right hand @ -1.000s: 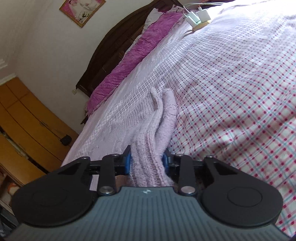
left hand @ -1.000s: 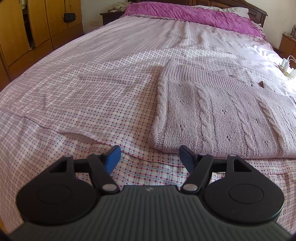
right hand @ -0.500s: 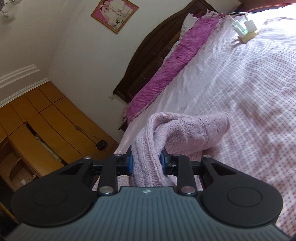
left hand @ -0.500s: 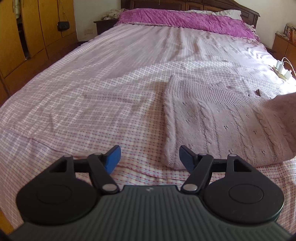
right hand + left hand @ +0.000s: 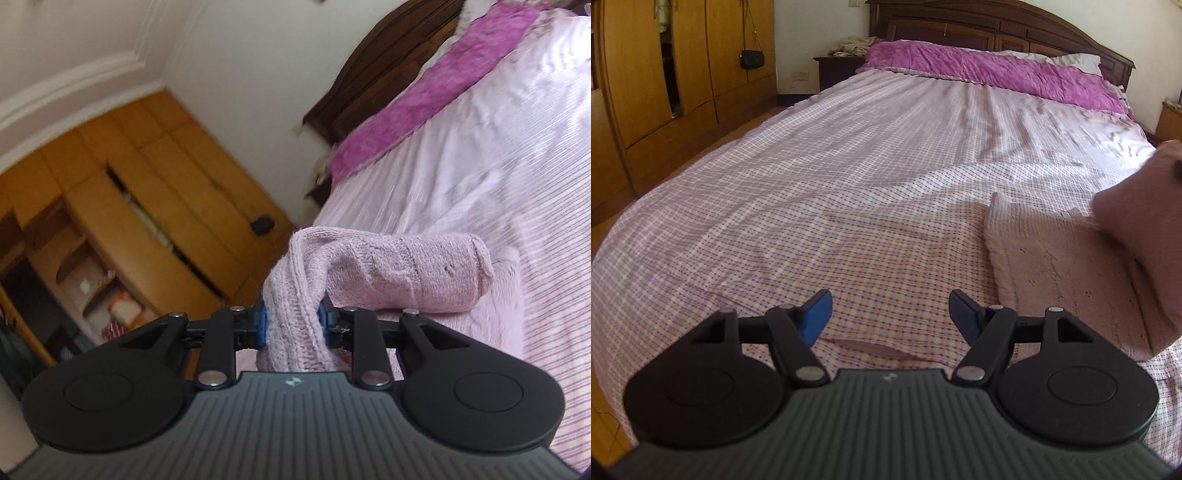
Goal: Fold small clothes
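Lifted higher, the sweater (image 5: pixel 406 273) stays pinched in the right hand-held gripper (image 5: pixel 290 326); left hand-held gripper (image 5: pixel 890 314) released.

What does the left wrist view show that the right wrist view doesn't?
Left wrist only: the open left gripper over bare bedsheet, and the sweater's flat part. Right wrist only: the right gripper shut on the sweater, its edge lifted and curling over. Both: sweater, purple pillow, headboard, wardrobe.
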The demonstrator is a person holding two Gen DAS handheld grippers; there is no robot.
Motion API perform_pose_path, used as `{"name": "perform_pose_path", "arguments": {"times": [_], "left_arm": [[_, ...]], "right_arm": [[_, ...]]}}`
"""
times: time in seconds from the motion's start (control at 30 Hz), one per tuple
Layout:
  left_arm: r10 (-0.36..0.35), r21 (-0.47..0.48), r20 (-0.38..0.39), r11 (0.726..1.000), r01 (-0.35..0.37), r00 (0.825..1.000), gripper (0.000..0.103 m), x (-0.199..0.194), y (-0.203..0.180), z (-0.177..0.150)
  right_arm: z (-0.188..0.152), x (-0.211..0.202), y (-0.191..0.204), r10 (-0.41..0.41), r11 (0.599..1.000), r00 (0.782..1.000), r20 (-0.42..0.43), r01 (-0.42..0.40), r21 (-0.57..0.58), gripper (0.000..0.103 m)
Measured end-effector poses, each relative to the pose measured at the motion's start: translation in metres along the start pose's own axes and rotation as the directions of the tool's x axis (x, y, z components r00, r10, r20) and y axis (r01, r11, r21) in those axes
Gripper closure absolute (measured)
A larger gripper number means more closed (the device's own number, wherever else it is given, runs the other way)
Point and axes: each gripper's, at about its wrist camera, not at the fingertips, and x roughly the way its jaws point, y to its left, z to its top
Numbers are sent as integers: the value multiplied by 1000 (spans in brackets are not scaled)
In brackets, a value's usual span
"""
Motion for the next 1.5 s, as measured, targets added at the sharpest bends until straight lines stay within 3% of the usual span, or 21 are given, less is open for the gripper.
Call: {"name": "perform_pose_path", "arguments": {"times": [0.1,0.23,0.27,0.37,0.43,0.63,0.8,0.9,1.03,1.13,1.2,1.23,1.27,1.5], "left_arm": [[-4,-10,-3,1000,4,1000,32,4,5,-2],[-23,-28,-8,999,23,1000,32,12,7,-3],[-28,-30,-8,999,28,1000,32,14,7,-2],[-52,-28,0,998,52,999,32,21,3,3],[-76,-26,6,997,76,997,32,25,-1,8],[-164,-31,26,986,165,986,32,37,-24,24],[-243,-36,-12,969,243,970,32,56,-51,35],[-279,-31,-49,960,277,959,32,71,-70,39],[-258,-14,-87,966,257,962,32,92,-92,37],[-272,-32,-107,962,270,956,32,107,-100,30],[-309,-93,-85,949,301,947,46,115,-98,24],[-322,-107,-73,944,314,944,63,116,-97,22],[-331,-112,-64,940,323,941,69,116,-95,22],[-263,-105,-21,960,260,965,75,103,-66,19]], "right_arm": [[-34,45,18,-46,996,991,-126,35,-86,75],[-83,87,30,-132,977,958,-255,82,-196,74],[-91,91,35,-148,971,956,-255,91,-222,72],[-102,90,51,-151,951,959,-239,76,-299,52],[-109,80,60,-129,952,960,-248,50,-301,45],[-99,27,59,-88,969,975,-203,36,-245,41],[-92,-25,44,-150,968,984,-98,126,-218,35],[-85,-46,23,-204,966,978,-48,194,-172,35],[-80,-59,-4,-290,953,957,-27,286,-99,34],[-77,-60,-22,-307,952,952,-19,306,-24,34],[-78,-61,-34,-304,952,952,-24,304,32,34],[-78,-57,-37,-309,950,951,-30,310,49,34],[-80,-55,-38,-311,948,950,-40,312,58,34],[-86,-37,-26,-267,964,962,-46,268,-4,34]]}}
